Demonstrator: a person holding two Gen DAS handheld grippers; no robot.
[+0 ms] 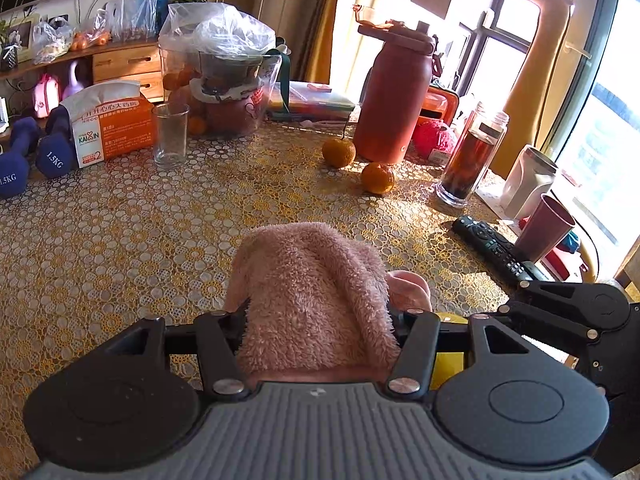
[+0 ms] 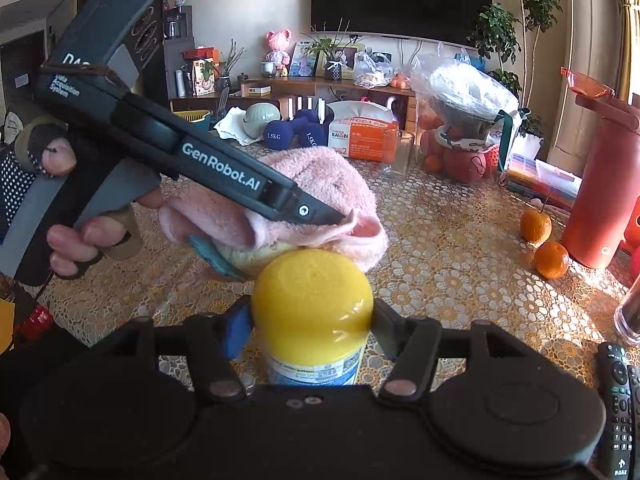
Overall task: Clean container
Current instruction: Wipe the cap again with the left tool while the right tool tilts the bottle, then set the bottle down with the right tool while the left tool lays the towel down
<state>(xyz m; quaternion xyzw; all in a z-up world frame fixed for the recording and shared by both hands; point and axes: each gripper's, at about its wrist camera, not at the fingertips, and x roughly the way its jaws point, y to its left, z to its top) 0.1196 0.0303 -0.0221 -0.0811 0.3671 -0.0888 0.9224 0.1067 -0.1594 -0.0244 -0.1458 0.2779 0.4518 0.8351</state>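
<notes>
A pink fluffy cloth fills the jaws of my left gripper, which is shut on it. In the right wrist view a hand holds the left gripper and presses the cloth down just behind a yellow-capped container with a blue and white label. My right gripper is shut on the container just under its cap, the blue finger pad against its left side. A cream, teal-edged piece shows under the cloth; I cannot tell what it is. The yellow cap peeks out beside the cloth.
On the patterned tablecloth stand a clear glass, an orange tissue pack, blue dumbbells, two tangerines, a red flask, a jar of dark liquid, a red cup and remotes.
</notes>
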